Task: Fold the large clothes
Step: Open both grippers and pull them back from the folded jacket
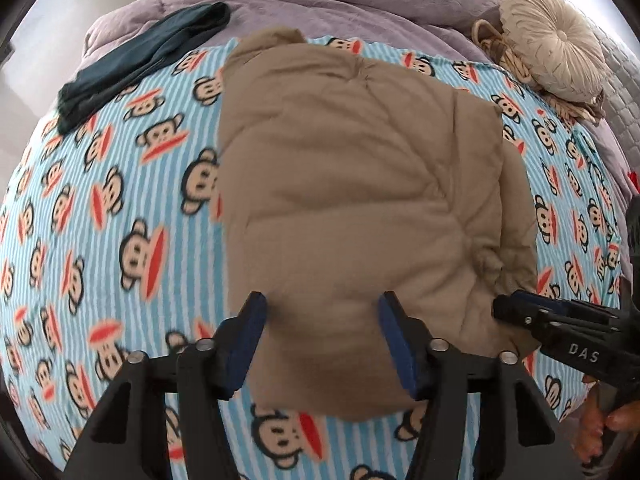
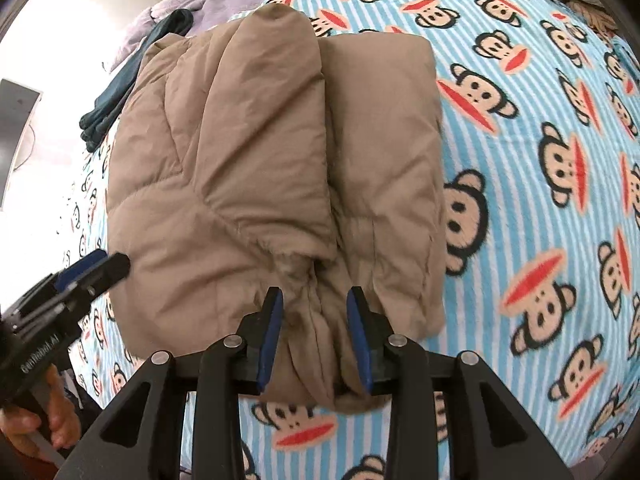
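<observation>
Beside the folded tan jacket [image 1: 360, 200] lie dark trousers [image 1: 140, 68] and cushion [image 1: 556, 44]; both tongs gape, empty.

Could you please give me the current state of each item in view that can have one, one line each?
tan puffer jacket: folded into a compact bundle, lying on the blanket.
monkey-print blanket: spread flat under the jacket.
dark teal garment: folded, lying at the blanket's far edge.
round cream cushion: resting on the purple bedding.
left hand-held gripper: open, jaws apart above the jacket.
right hand-held gripper: open, pads astride a fabric ridge.
</observation>
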A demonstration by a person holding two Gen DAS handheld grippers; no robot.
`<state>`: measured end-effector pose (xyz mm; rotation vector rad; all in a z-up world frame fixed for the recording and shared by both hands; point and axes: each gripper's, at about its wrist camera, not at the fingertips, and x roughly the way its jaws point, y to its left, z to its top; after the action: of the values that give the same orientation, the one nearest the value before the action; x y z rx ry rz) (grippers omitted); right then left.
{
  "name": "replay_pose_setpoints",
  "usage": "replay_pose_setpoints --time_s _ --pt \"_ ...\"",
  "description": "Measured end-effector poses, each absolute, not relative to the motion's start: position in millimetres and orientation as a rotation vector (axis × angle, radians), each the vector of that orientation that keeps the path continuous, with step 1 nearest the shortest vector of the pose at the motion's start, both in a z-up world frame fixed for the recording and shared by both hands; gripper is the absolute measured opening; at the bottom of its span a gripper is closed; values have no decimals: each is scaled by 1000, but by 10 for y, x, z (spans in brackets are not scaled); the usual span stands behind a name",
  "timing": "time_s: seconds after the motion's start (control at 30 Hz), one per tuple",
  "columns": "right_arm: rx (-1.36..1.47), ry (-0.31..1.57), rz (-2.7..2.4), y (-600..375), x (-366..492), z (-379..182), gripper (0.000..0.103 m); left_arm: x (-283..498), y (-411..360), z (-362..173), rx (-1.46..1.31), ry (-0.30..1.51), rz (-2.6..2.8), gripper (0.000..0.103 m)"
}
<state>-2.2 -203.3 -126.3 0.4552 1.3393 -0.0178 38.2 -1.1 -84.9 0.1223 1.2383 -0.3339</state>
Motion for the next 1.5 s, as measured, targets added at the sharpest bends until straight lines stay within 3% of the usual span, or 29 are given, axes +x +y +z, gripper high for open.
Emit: replay_pose_setpoints --time_s 0.8,0.83,0.87,0.9,1.13,1.3,1.37,1.43,1.5 --pt "454 1314 -108 -1906 -732 -691 43 -151 473 -605 31 1281 -380 60" --pt "450 1307 -115 -1885 -745 -653 46 -156 495 -592 27 1283 -382 71" --pt "444 1296 -128 -1846 -761 -604 49 -162 520 -574 20 1282 -384 91" --pt "440 1285 -139 -1787 -753 -558 51 -166 551 -548 11 1273 -385 96" --pt "458 1227 -184 -1672 -801 -298 54 -192 676 -320 21 1192 -410 97" --pt "412 1199 -198 -1602 -775 -111 65 -213 773 -42 -27 1121 -385 97" --pt "386 1190 -200 -1580 -776 -46 76 -254 776 79 -14 1088 -359 103" --pt "362 1172 -197 -1576 -782 32 82 -313 753 200 17 1046 -324 103" --pt "339 1164 -197 -1597 -783 90 82 -357 746 286 20 1030 -291 103"
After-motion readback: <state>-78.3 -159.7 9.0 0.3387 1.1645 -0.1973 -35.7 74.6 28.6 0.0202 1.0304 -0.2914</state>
